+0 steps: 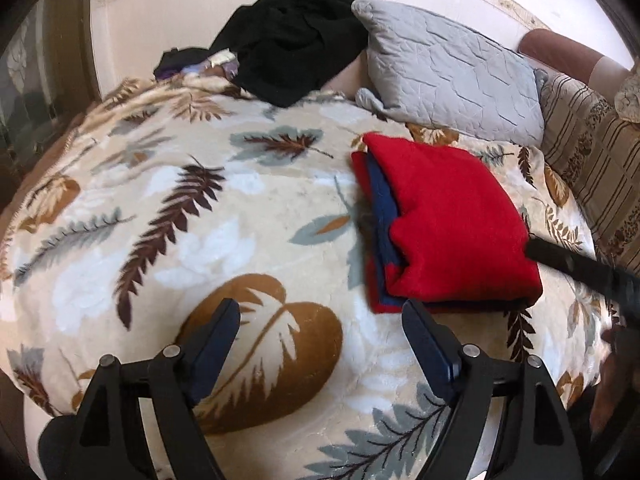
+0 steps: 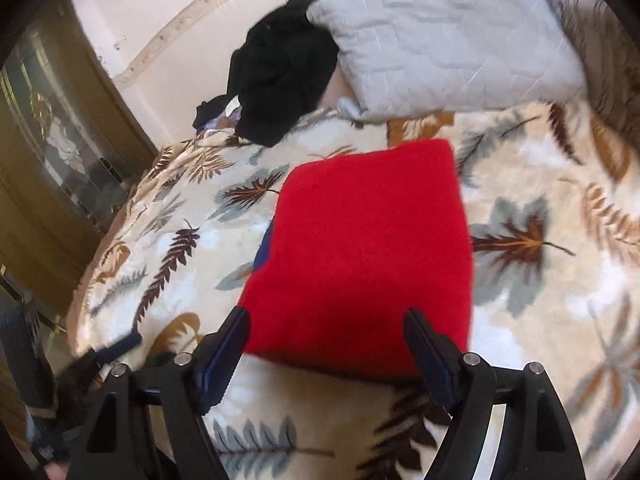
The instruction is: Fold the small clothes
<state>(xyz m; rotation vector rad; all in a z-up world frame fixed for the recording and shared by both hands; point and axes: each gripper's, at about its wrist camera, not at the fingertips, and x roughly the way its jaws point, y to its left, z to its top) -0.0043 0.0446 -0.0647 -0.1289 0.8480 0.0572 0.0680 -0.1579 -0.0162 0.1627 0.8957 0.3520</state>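
Observation:
A folded red garment (image 1: 448, 220) with a blue layer (image 1: 384, 216) showing at its left edge lies flat on the leaf-patterned blanket (image 1: 200, 216). My left gripper (image 1: 322, 316) hovers open over the blanket, just left of the garment's near corner, nothing between its fingers. In the right wrist view the same red garment (image 2: 360, 248) fills the middle, a sliver of blue (image 2: 264, 248) at its left side. My right gripper (image 2: 326, 326) hangs open above the garment's near edge, pads apart and not pressing the cloth. One finger of the right gripper (image 1: 576, 268) pokes in from the right of the left wrist view.
A grey quilted pillow (image 1: 452, 76) and a heap of black clothing (image 1: 292, 40) lie at the head of the bed by the wall. Striped cushions (image 1: 588, 168) line the right side. A dark glass-fronted cabinet (image 2: 52, 152) stands to the left. The left gripper (image 2: 116, 348) shows at lower left.

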